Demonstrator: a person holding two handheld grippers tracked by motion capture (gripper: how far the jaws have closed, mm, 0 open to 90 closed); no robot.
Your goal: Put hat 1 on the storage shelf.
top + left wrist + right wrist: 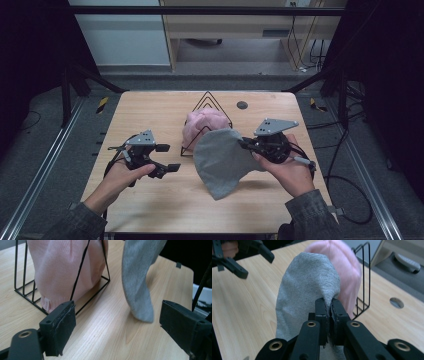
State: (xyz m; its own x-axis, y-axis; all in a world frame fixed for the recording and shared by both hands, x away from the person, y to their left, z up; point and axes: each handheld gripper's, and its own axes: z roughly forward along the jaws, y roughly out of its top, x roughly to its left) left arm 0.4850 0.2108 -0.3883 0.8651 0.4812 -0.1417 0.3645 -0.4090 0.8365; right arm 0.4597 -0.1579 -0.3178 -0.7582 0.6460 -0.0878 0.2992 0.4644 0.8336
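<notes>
1. A grey cloth (220, 162) hangs over the middle of the bench (150, 205), its lower tip close to the wood.
2. The right gripper (329, 305) has its jaws pressed together on the cloth's upper edge, toward the bench's right edge.
3. The left gripper (167, 157), near the left edge, has its jaws apart with nothing between them; the cloth hangs just beyond them.
4. A pink knitted garment (202, 125) sits in a black wire rack (207, 97) behind the cloth, toward the far edge.

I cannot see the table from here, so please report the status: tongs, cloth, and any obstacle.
Right tongs shut on grey cloth, held above the table. Left tongs open, holding nothing. Wire rack with pink knit stands just behind the cloth.
</notes>
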